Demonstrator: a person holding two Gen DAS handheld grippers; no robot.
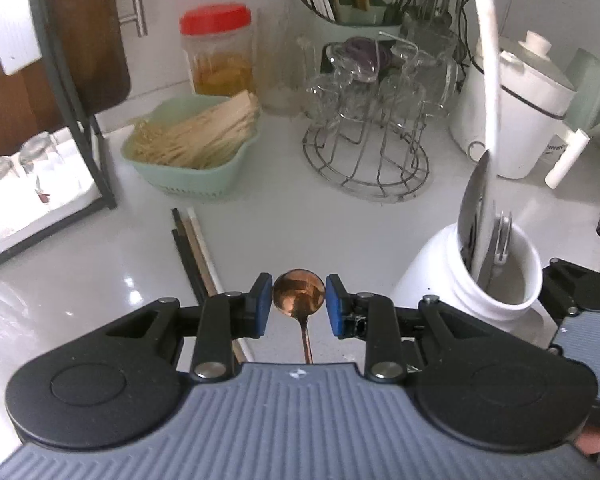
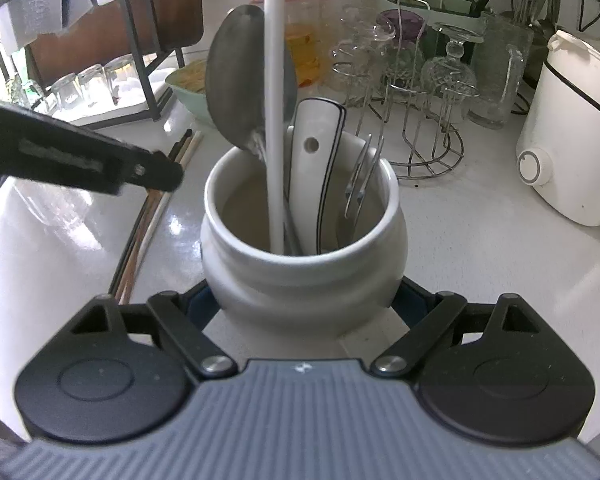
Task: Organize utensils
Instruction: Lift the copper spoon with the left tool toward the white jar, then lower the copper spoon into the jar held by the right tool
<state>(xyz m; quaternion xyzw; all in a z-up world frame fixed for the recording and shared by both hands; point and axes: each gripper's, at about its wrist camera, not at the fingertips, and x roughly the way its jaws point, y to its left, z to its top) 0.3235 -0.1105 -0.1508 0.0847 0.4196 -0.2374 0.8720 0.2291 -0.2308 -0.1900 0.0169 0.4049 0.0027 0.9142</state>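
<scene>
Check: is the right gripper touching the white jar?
Touching. In the right wrist view, the right gripper has both blue pads pressed against the sides of the white jar, with no gap visible.

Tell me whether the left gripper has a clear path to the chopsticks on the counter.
Probably not yet: the left gripper is shut on a copper spoon. The chopsticks lie uncovered to its left.

A copper spoon sits bowl-up between blue pads. The white ceramic jar stands upright, holding a steel spoon, white rod, white-handled utensil, and fork. Chopsticks lie on the counter.
</scene>
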